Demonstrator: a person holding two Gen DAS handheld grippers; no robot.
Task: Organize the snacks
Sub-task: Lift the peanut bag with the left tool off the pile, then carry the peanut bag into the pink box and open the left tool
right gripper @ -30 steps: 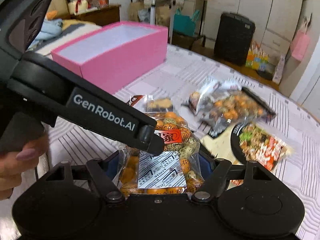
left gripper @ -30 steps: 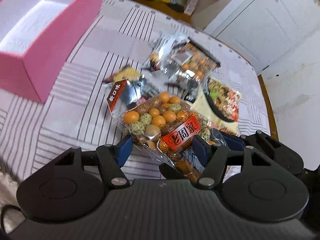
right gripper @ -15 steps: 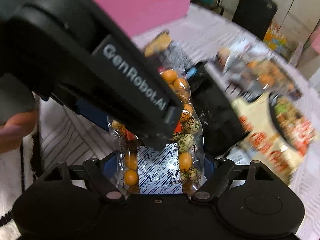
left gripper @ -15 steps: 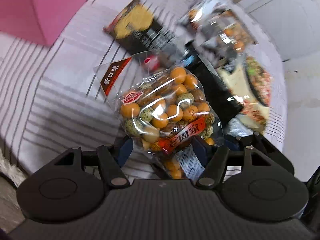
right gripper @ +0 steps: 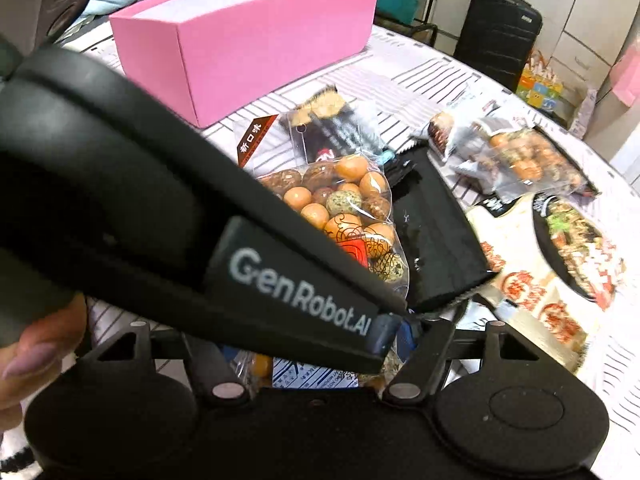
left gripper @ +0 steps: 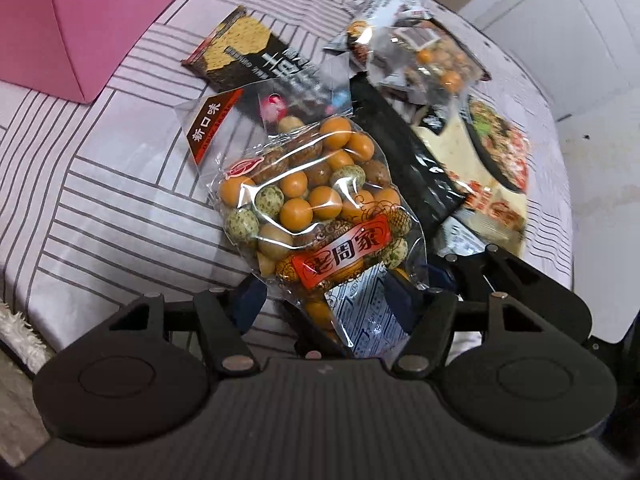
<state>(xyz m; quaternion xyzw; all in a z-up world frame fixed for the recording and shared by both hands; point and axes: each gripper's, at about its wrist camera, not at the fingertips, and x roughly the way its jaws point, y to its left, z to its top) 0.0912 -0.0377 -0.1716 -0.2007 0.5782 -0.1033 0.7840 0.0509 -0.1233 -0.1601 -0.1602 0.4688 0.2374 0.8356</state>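
Both grippers clamp one clear bag of coated nuts (left gripper: 316,208) at its bottom end: left gripper (left gripper: 324,300), right gripper (right gripper: 320,356). Pink box (right gripper: 256,40) sits near the table's (left gripper: 100,184) far edge.

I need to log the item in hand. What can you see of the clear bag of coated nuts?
The bag of coated nuts is clear crinkly plastic, full of orange, speckled green and brown balls, with a red label and a dark corner tag. A white printed panel shows at its lower end. Both the left gripper and the right gripper close on that lower end. It stands tilted above the striped tablecloth, in front of other snack packets.
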